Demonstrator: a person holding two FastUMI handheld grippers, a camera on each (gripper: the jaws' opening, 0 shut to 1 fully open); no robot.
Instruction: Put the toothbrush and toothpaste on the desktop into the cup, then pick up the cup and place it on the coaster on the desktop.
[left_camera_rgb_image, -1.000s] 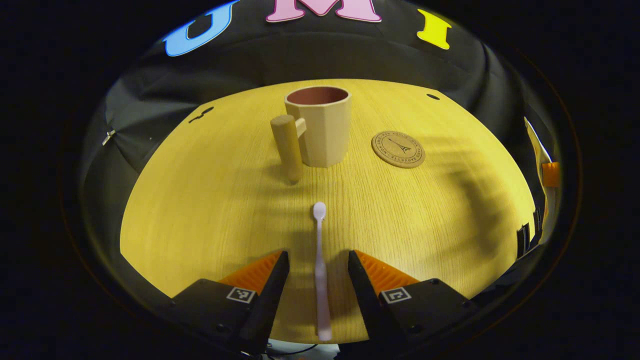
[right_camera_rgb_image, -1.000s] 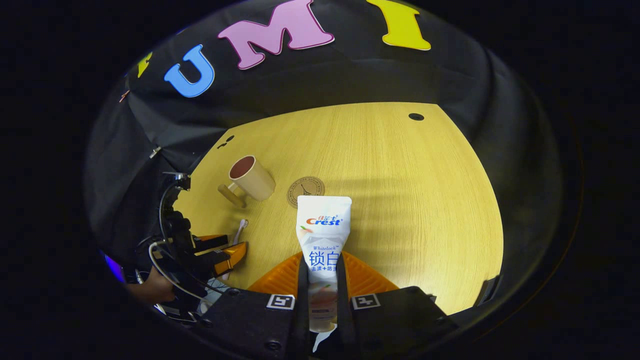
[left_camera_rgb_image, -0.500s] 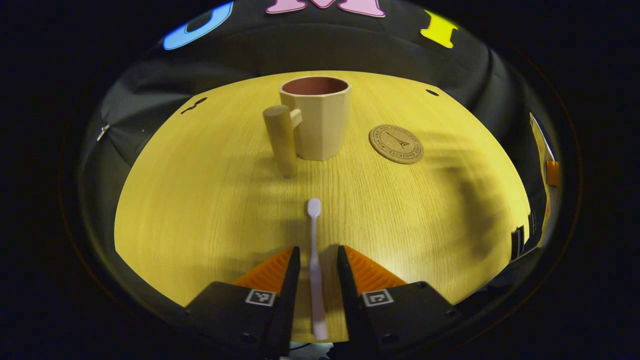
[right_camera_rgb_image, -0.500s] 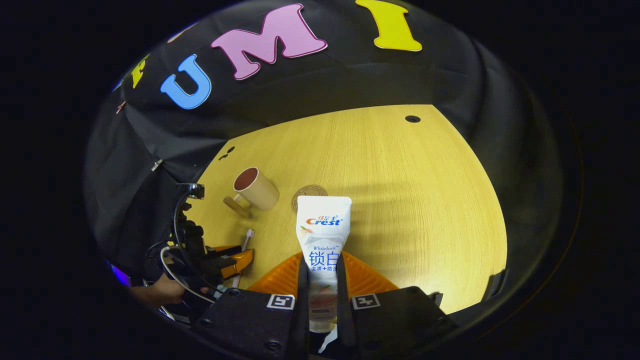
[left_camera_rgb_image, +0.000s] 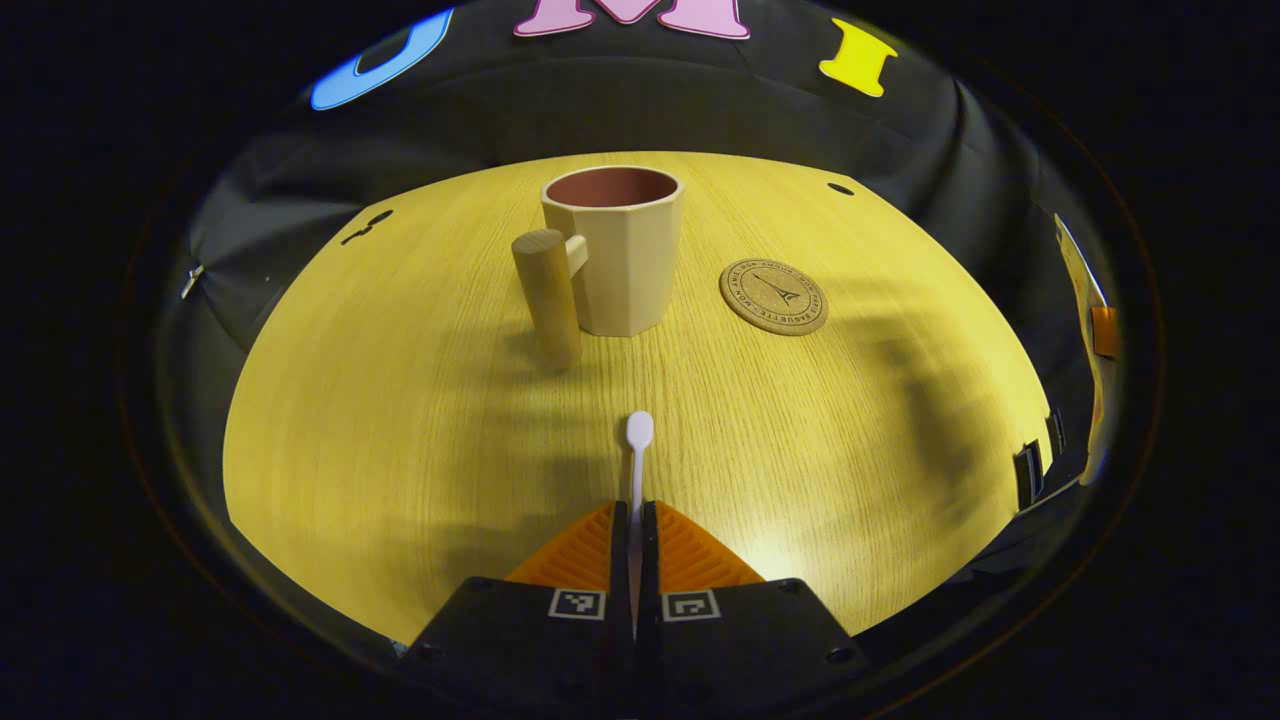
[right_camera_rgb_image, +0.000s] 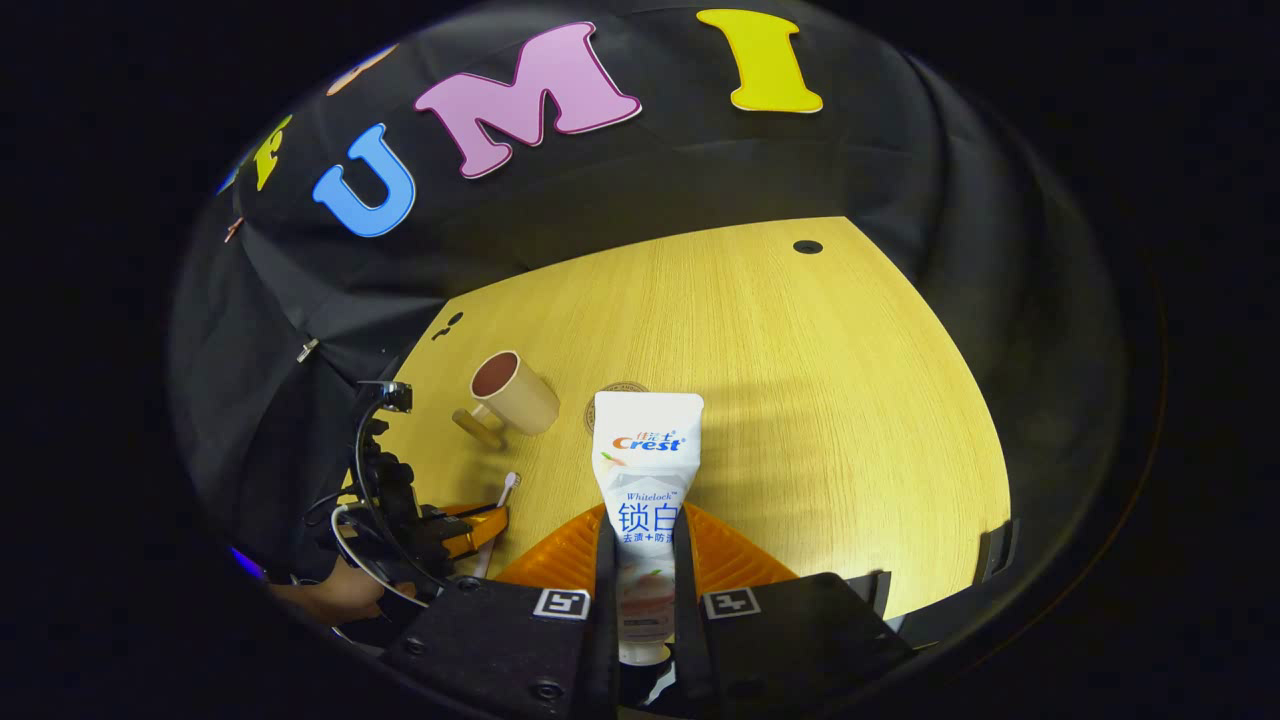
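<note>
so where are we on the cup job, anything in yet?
Nothing in yet: the cup looks empty and stands beside the coaster, not on it. In hand: the left hand-held gripper is shut on the toothbrush, and the right hand-held gripper is shut on the toothpaste. Left: drop both into the cup, then move the cup onto the coaster.

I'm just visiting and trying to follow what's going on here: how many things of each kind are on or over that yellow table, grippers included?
Grippers: 2, left, right
Cup: 1
Coaster: 1
Toothbrush: 1, between the left gripper's fingers
Toothpaste: 1, between the right gripper's fingers
Total: 6
</note>
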